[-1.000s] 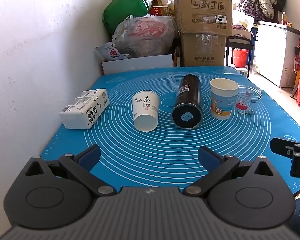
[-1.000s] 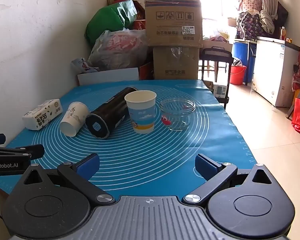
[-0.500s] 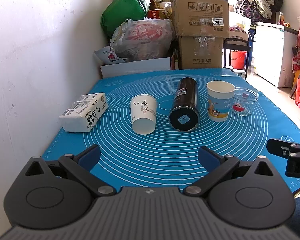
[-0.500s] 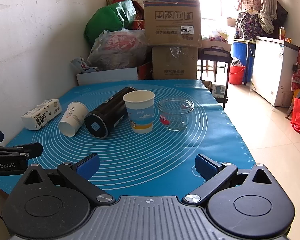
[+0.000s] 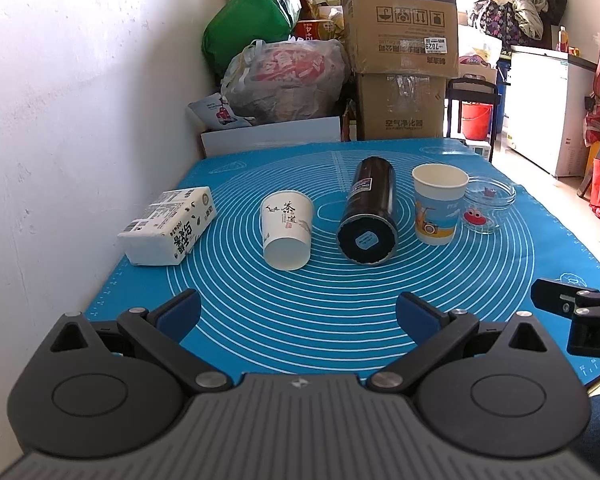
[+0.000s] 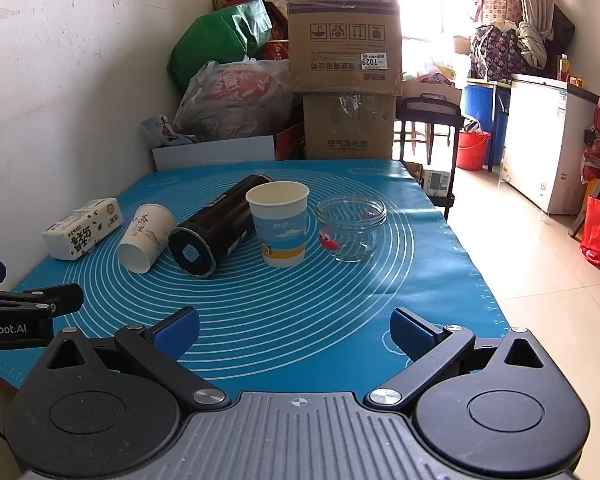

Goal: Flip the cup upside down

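A blue-and-white paper cup [image 5: 438, 202] stands upright, mouth up, on the blue mat [image 5: 340, 312]; it also shows in the right wrist view [image 6: 279, 222]. A white paper cup with black characters [image 5: 286, 229] stands upside down; in the right wrist view [image 6: 146, 236] it looks tilted. My left gripper [image 5: 298, 312] is open and empty at the mat's near edge, well short of both cups. My right gripper [image 6: 294, 330] is open and empty, also near the front edge.
A black flask [image 5: 368, 210] lies on its side between the cups. A clear glass jar [image 5: 488, 204] stands right of the blue cup. A tissue pack [image 5: 168, 226] lies at the left by the wall. Boxes and bags are piled behind the table.
Both grippers have drawn back slightly, so the objects look a little farther away. Nothing on the mat has moved.
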